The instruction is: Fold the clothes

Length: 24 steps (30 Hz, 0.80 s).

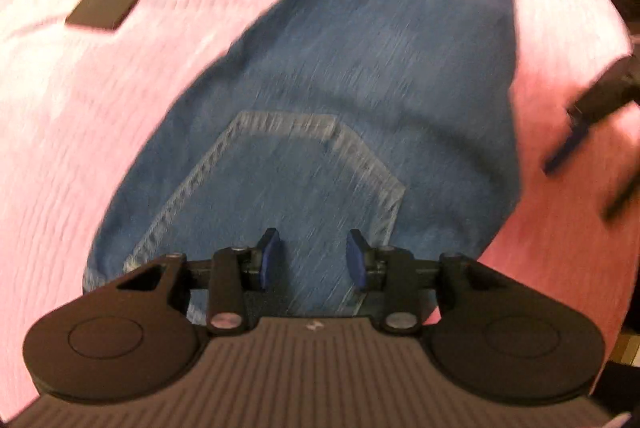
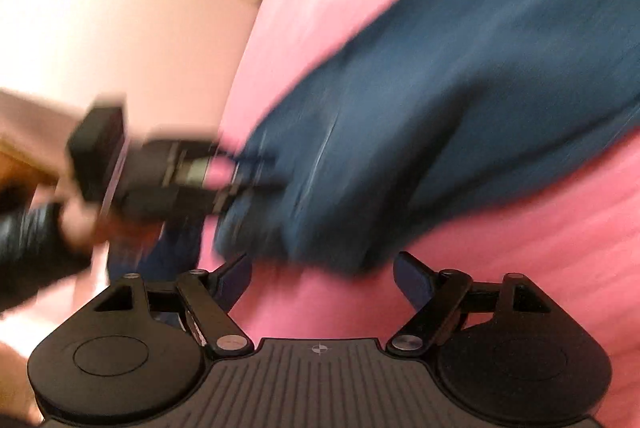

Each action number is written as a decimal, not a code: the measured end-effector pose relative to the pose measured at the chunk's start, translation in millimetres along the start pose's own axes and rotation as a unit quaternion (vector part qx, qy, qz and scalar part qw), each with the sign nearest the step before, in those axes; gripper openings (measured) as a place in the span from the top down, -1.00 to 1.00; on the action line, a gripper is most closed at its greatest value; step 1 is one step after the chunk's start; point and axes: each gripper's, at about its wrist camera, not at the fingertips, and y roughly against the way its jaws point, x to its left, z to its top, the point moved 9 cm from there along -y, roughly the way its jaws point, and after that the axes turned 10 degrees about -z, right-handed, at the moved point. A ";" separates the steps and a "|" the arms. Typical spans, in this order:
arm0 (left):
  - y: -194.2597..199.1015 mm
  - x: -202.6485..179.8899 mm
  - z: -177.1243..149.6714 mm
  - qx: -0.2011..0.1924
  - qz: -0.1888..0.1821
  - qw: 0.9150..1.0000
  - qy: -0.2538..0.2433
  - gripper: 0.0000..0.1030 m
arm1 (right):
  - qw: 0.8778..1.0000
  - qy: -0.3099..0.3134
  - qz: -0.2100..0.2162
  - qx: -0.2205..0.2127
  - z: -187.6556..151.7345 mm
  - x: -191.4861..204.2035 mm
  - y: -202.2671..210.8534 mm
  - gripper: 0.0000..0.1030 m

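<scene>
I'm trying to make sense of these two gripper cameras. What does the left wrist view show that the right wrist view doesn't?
Only the left wrist view shows the stitched back pocket on the jeans.

Only the right wrist view shows a dark sleeve and the hand holding the left gripper at the denim's edge.

Both show the jeans lying on the pink cover, and the small black square resting on it.

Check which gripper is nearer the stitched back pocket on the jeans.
Left. The left gripper points down right over the back pocket, its fingers apart above the denim. The right gripper is off to the jeans' side, over the pink cover.
</scene>
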 end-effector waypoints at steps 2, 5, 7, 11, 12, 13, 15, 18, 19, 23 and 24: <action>1.0 -8.3 11.6 -0.014 -0.018 1.000 -0.008 0.39 | 1.000 0.012 -0.007 -0.012 12.8 -5.5 -11.3 -0.59; -10.8 -16.2 18.8 -0.003 -0.025 0.999 -0.026 0.39 | 1.000 0.008 -0.016 -0.004 18.7 -19.3 -33.1 -0.59; -17.7 -20.1 15.5 0.010 -0.026 0.999 -0.033 0.39 | 1.000 -0.007 0.011 0.006 16.1 -18.5 -43.1 -0.59; -24.3 -19.2 3.6 0.028 -0.023 0.999 -0.028 0.39 | 0.994 0.018 0.094 0.044 -2.6 13.6 -49.0 -0.59; -23.7 -18.4 0.4 0.032 -0.021 0.999 -0.027 0.39 | 0.996 0.024 0.078 0.042 -3.6 11.3 -51.4 -0.59; -23.0 -16.8 -2.4 0.035 -0.019 0.999 -0.025 0.39 | 0.997 0.004 0.064 0.033 -1.6 1.5 -52.4 -0.59; -21.6 -14.0 -5.6 0.039 -0.016 0.999 -0.021 0.39 | 0.998 -0.034 0.041 0.013 4.4 -19.3 -53.7 -0.59; -19.1 -11.4 -8.3 0.041 -0.017 0.999 -0.022 0.38 | 0.996 -0.062 0.056 -0.004 13.3 -29.3 -56.8 -0.59; -17.8 -11.0 -9.2 0.041 -0.018 0.999 -0.022 0.38 | 0.995 -0.063 0.072 0.009 8.6 -24.0 -61.8 -0.59; -18.6 -13.0 -4.7 0.040 -0.013 0.999 -0.030 0.39 | 0.986 -0.062 0.137 0.075 -15.9 0.7 -82.9 -0.59; -19.0 -13.6 -3.5 0.041 -0.013 0.999 -0.030 0.39 | 0.983 -0.068 0.149 0.086 -21.6 2.4 -84.9 -0.59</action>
